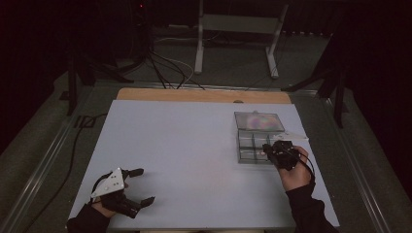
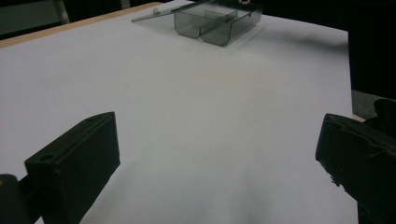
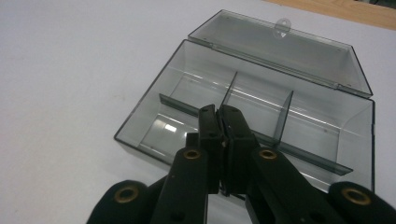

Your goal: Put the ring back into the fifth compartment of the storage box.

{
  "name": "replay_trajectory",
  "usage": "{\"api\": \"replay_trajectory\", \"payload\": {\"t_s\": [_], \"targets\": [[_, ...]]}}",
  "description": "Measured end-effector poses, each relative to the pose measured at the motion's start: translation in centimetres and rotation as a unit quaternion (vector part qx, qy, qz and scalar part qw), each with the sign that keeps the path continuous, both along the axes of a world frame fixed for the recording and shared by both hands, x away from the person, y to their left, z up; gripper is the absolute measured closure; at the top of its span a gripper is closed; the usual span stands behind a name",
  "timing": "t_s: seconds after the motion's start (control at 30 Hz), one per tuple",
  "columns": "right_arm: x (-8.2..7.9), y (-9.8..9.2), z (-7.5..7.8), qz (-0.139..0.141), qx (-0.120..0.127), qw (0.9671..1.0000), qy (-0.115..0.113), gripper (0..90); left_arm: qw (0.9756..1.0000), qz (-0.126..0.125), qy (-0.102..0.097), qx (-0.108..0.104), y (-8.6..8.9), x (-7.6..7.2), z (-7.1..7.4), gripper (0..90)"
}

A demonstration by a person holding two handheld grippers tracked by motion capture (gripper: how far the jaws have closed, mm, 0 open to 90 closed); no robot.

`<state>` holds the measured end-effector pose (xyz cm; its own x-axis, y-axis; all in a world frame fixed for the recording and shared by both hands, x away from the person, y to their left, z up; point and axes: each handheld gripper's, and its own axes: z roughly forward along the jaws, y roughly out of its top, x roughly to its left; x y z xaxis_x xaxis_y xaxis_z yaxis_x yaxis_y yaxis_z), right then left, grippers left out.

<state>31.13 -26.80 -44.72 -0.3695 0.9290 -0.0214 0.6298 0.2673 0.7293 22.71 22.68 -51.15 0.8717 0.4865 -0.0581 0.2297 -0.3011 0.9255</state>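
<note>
Your right tool (image 3: 220,122) has its jaws pressed together, empty, hovering over the clear divided box (image 3: 187,93), which sits lid-open at the far right of the white surface (image 1: 184,155). Your left tool (image 1: 138,187) rests near the front left corner, jaws spread wide, holding nothing.

A white table (image 1: 194,155) takes up the middle of the frame. At right centre lies a clear compartment box (image 1: 252,148) with its lid (image 1: 258,121) folded open toward the top. The right gripper (image 1: 273,151) reaches over the box's lower right part. At lower left, the left gripper (image 1: 145,185) rests with jaws spread wide.
</note>
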Motion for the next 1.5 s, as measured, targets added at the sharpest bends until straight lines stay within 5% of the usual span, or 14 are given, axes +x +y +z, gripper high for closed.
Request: {"api": "replay_trajectory", "payload": {"t_s": [1.5], "targets": [[2.9,-1.1,-3.1,-0.028,0.0,0.9987,0.043,88.3,1.0,0.0,0.001,0.0,0.0,0.0,0.0,1.0]]}}
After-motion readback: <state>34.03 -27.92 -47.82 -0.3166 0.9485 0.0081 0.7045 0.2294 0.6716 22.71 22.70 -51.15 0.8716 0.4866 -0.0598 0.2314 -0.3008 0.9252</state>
